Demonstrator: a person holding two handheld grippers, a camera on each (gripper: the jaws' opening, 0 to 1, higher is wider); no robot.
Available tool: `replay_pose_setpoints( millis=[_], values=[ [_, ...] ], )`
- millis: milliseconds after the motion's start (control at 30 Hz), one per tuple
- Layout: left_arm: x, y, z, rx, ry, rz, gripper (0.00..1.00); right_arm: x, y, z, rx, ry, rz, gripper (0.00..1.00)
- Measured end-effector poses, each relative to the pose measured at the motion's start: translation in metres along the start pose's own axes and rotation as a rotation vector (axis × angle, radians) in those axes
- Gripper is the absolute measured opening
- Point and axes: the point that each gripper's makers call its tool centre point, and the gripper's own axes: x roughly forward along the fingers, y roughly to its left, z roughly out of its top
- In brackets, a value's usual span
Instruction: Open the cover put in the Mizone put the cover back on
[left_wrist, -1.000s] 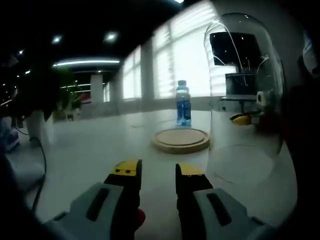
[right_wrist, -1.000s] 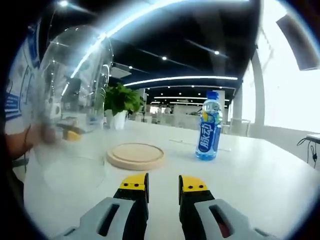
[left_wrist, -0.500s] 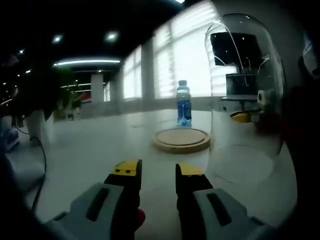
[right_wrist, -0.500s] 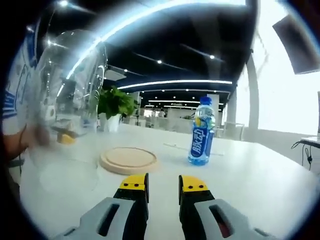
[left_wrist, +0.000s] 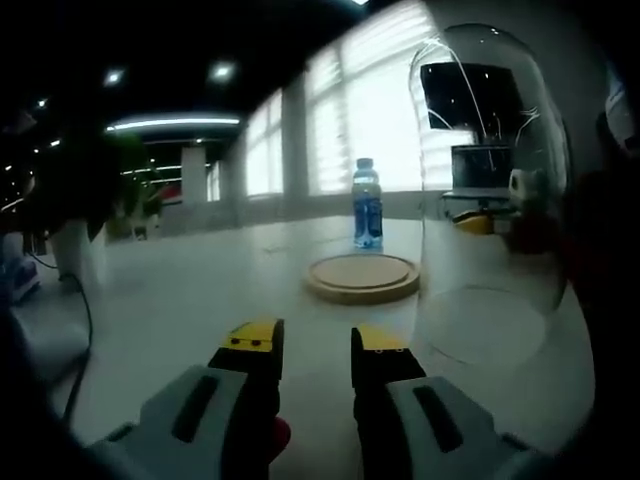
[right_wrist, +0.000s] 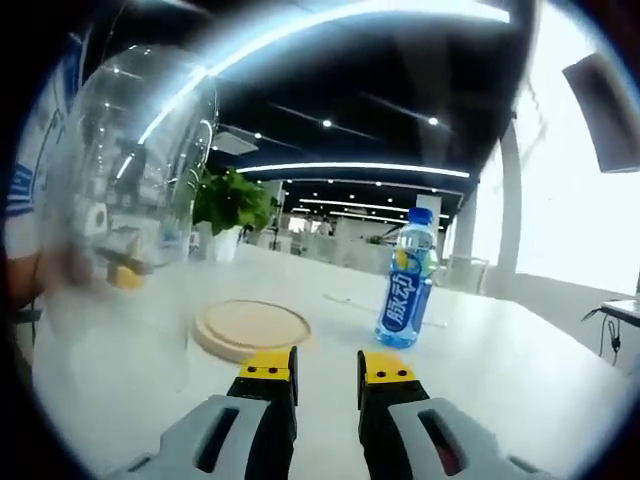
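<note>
Cover removal is judged done: the clear glass dome cover (left_wrist: 490, 190) is seen standing on the white table (left_wrist: 200, 290), just beside the round wooden base (left_wrist: 362, 277), not over it. The same dome (right_wrist: 125, 200) is found to the left of the wooden base (right_wrist: 252, 329) in the right gripper view. Base top is bare. The blue Mizone bottle with a blue cap (right_wrist: 406, 281) is seen upright on the table, near the base but off it; in the left gripper view the bottle (left_wrist: 367, 205) sits beyond the base.

Left gripper (left_wrist: 315, 345): yellow-tipped jaws are held slightly apart, nothing between them. Right gripper (right_wrist: 327, 369): same, narrow gap, nothing gripped, aimed roughly between base and bottle.

Still left, as judged: bottle to be placed on the base, dome to be set back over it.
</note>
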Motion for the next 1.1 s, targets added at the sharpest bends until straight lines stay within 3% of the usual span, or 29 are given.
replay_pose_setpoints(
  millis=[300, 667, 1100],
  values=[
    [0.000, 0.000, -0.001, 0.004, 0.007, -0.004, 0.22, 0.013, -0.010, 0.023, -0.039, -0.027, -0.018, 0.16],
    [0.000, 0.000, -0.002, 0.012, 0.012, 0.003, 0.22, 0.031, -0.034, 0.056, 0.020, -0.064, -0.043, 0.17],
    [0.000, -0.003, -0.003, 0.028, 0.018, -0.004, 0.22, 0.049, -0.053, 0.070, 0.087, -0.051, -0.092, 0.17]
  ],
)
